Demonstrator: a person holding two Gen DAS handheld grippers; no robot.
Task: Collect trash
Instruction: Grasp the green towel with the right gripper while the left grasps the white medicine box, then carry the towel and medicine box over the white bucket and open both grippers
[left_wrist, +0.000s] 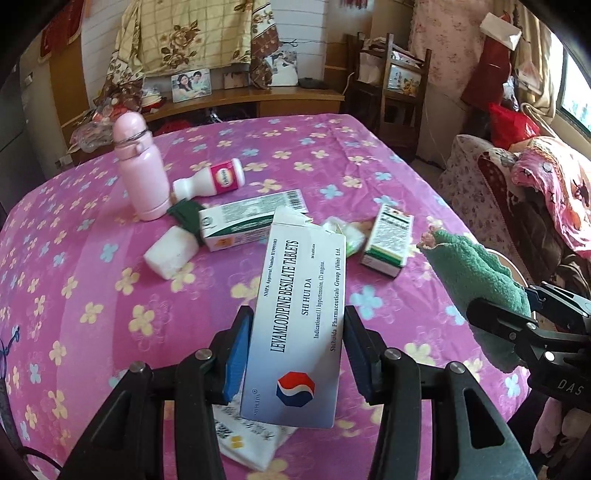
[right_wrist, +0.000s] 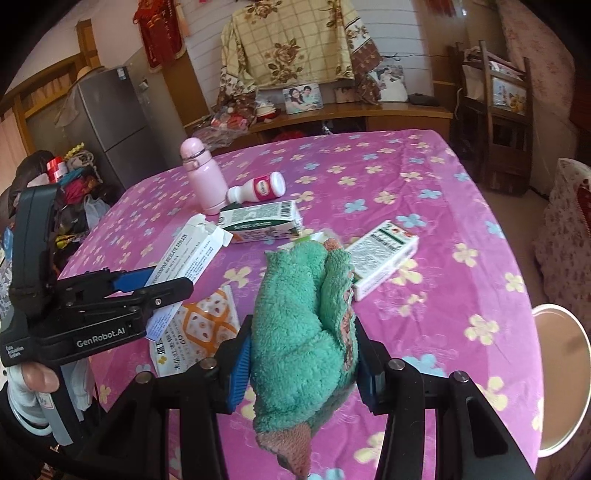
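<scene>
My left gripper (left_wrist: 297, 354) is shut on a white tablet box (left_wrist: 301, 317) with a torn top flap and holds it above the table; it also shows in the right wrist view (right_wrist: 184, 258). My right gripper (right_wrist: 303, 365) is shut on a folded green towel (right_wrist: 306, 314), also visible at the right of the left wrist view (left_wrist: 476, 280). On the pink flowered tablecloth (left_wrist: 92, 295) lie a green-and-white carton (left_wrist: 251, 221), a small medicine box (left_wrist: 388, 240), a white bottle on its side (left_wrist: 210, 181), crumpled tissue (left_wrist: 343, 232) and a white sponge (left_wrist: 170, 251).
A pink flask (left_wrist: 142, 170) stands upright at the back left. A printed sachet (right_wrist: 199, 328) lies under the left gripper. A white round stool (right_wrist: 561, 369) stands off the table's right edge. A wooden shelf (left_wrist: 258, 96) with photos is behind; a fridge (right_wrist: 107, 125) stands far left.
</scene>
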